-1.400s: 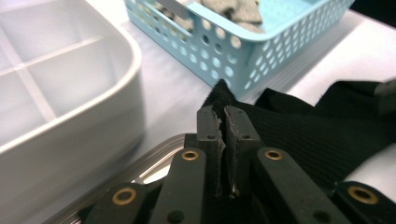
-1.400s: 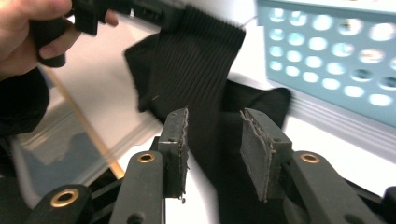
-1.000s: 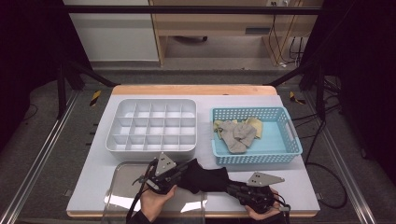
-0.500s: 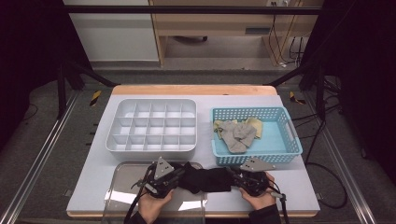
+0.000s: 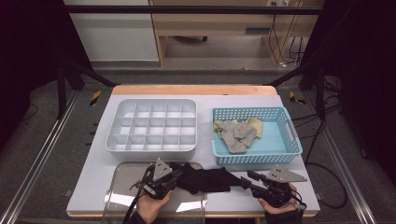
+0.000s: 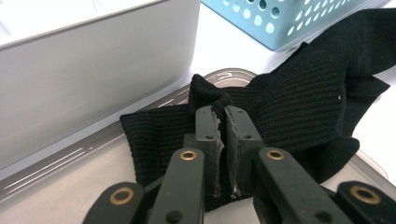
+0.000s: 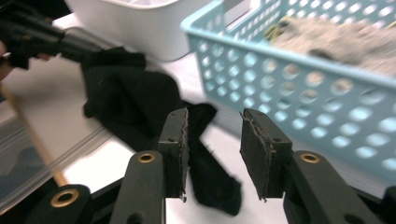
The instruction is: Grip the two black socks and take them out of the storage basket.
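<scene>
The black sock (image 5: 205, 179) lies at the desk's (image 5: 243, 198) near edge, partly on the clear tray (image 5: 121, 196); the left claw (image 6: 222, 122) pinches its cuff; the right claw (image 7: 214, 140) has just been opening, its jaws spread with no sock pressed between them, beside the blue basket (image 5: 285, 154).

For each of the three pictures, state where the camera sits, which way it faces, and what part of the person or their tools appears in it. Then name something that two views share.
High view: above the person's side, facing forward and down on the table; both hands, left claw and right claw show.
Left gripper view: rides the left claw, shut on the black sock.
Right gripper view: rides the right claw, its jaws just opening, off the sock; faces the blue basket.
Shared: sock and basket.
</scene>
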`<state>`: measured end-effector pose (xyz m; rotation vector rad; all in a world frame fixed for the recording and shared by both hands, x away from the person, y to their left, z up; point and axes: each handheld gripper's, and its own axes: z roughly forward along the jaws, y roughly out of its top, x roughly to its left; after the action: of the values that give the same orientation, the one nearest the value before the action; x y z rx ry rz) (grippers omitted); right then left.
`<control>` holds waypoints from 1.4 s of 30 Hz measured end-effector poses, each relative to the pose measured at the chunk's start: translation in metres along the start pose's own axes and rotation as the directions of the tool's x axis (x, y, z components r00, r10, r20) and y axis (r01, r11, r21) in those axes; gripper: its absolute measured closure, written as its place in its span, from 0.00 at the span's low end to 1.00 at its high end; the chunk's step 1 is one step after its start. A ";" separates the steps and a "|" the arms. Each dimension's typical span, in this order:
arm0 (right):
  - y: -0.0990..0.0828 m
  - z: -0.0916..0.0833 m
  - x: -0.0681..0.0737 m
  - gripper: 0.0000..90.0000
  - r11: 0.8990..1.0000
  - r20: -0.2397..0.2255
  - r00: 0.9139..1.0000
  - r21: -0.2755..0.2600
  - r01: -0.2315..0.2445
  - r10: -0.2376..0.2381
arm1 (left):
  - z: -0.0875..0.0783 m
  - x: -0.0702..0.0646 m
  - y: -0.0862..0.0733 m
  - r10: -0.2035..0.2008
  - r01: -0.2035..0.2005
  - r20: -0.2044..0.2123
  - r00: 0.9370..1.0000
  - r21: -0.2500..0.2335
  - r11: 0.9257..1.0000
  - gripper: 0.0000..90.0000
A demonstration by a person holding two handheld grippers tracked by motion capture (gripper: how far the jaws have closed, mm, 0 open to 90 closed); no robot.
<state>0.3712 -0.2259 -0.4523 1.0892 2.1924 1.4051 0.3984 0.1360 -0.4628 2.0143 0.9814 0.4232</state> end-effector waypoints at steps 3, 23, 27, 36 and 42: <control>-0.003 0.004 0.003 0.76 0.999 -0.027 0.999 0.037 0.019 -0.018 | 0.000 0.000 0.000 0.000 0.000 0.000 1.000 -0.002 1.000 0.93; 0.017 0.021 0.005 0.81 0.999 0.226 0.973 -0.002 0.050 -0.048 | -0.005 0.007 -0.003 -0.016 0.016 0.008 1.000 0.005 1.000 0.92; 0.021 0.010 0.021 0.83 0.997 0.145 0.988 -0.039 0.061 -0.055 | -0.004 0.006 -0.004 -0.017 0.017 0.007 1.000 0.009 1.000 0.92; -0.005 0.056 0.050 0.81 0.992 0.007 0.998 0.112 0.066 -0.067 | -0.004 0.005 -0.005 -0.014 0.014 0.008 1.000 0.009 1.000 0.92; -0.010 0.072 0.054 0.84 0.980 0.036 0.994 0.173 0.097 -0.105 | -0.003 0.005 -0.006 -0.017 0.017 0.004 1.000 0.012 1.000 0.92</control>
<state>0.3755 -0.1422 -0.4880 1.0375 2.3354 1.1563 0.3972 0.1436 -0.4658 2.0149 1.0001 0.4046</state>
